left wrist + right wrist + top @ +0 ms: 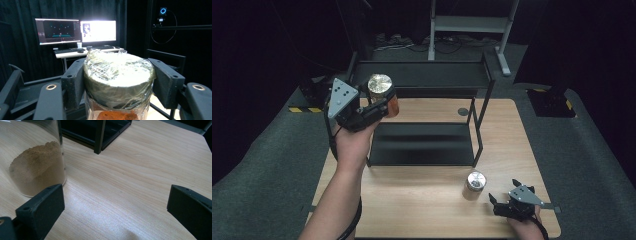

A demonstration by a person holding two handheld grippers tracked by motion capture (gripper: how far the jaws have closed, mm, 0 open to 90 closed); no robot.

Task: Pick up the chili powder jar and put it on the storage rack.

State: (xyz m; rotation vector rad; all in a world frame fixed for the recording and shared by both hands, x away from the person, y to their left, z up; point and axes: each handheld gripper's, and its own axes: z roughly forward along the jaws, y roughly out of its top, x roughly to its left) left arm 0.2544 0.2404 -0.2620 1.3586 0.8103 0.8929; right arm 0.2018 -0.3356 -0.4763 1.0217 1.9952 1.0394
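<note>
The fingers [75,85] of the left gripper [379,106] are clamped on the foil-wrapped lid of a jar [117,82] of reddish powder, held in the air over the left end of the black shelf rack [422,145]. The right gripper [504,202] rests low near the table's [422,200] front right corner, its fingers [42,207] wide apart and gripping nothing, just beside a second jar [474,185] of tan powder standing on the wood.

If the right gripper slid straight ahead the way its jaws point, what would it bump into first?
Probably nothing soon: the open right gripper points over bare light wooden table. The clear glass jar of tan powder sits just off its left jaw, and the black metal shelf rack's leg stands farther on; depth is unclear.
</note>
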